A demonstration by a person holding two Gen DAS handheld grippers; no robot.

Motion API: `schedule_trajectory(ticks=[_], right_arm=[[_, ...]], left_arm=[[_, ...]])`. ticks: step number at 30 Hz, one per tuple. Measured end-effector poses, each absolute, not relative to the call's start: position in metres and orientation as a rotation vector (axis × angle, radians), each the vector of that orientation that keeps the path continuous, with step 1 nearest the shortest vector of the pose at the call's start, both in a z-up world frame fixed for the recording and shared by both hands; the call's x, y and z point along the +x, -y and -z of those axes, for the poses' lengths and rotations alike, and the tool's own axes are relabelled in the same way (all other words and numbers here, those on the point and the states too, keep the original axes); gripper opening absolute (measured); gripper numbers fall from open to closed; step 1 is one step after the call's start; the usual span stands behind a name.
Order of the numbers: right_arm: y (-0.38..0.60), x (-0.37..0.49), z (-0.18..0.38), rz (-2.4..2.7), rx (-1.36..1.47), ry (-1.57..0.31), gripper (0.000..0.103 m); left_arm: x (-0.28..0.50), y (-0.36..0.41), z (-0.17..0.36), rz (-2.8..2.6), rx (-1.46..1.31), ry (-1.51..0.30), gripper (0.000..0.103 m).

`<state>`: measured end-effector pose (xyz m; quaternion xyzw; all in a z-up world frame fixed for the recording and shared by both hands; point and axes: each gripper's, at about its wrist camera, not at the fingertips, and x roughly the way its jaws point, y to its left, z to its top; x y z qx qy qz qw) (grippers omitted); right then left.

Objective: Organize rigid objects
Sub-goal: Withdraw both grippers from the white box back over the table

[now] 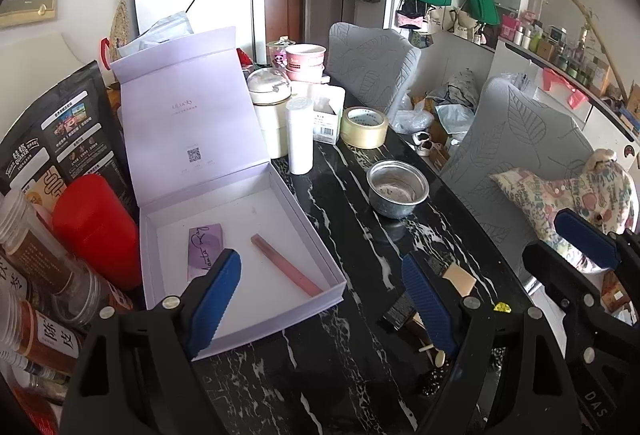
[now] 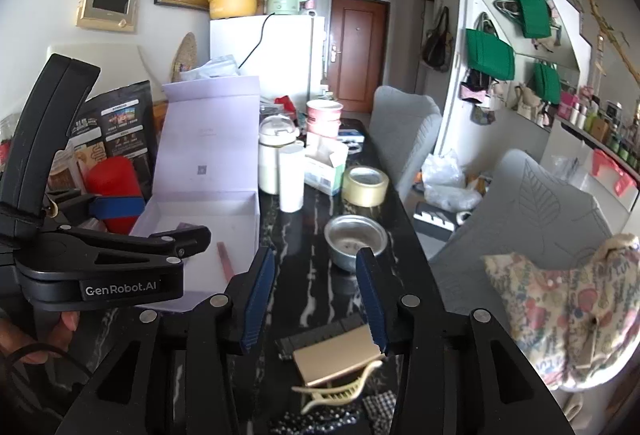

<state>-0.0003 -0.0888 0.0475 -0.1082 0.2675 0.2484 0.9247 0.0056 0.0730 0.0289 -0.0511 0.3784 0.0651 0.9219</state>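
Note:
An open lilac gift box [image 1: 280,195] lies on the black marble table [image 1: 352,219], lid upright. Inside it are a pink stick [image 1: 286,265] and a purple card [image 1: 204,249]. My left gripper [image 1: 324,299] is open and empty, its left finger over the box's front. My right gripper [image 2: 316,299] is open and empty, just above a gold flat case [image 2: 336,359], a black comb-like piece [image 2: 320,335] and a cream hair claw [image 2: 340,389]. The box [image 2: 208,219] and left gripper [image 2: 120,211] also show in the right wrist view.
A steel bowl [image 1: 396,191], tape roll [image 1: 364,127], white tube [image 1: 299,135], cream jar [image 1: 272,107] and pink bowls [image 1: 306,61] stand further back. A red container [image 1: 94,227], spice jars [image 1: 36,255] and a black bag [image 1: 60,139] line the left. Grey chairs [image 1: 516,139] stand right.

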Motion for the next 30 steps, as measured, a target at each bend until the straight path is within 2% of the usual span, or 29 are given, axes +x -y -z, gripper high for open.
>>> schedule_trajectory(ticks=[4,6,30], right_arm=[[0.100,-0.009,-0.047,-0.497,-0.214,-0.545,0.044],[0.108,-0.014,-0.046,-0.492,-0.205,-0.545,0.051],[0.176,-0.045,-0.022,-0.395,-0.139,-0.594,0.053]], left_arm=[[-0.001,-0.064,-0.025,-0.105,-0.107,-0.782,0.083],[-0.004,-0.057,-0.022,-0.094,-0.095,-0.788,0.083],[-0.019,0.016,0.007,0.113,0.031,-0.844,0.083]])
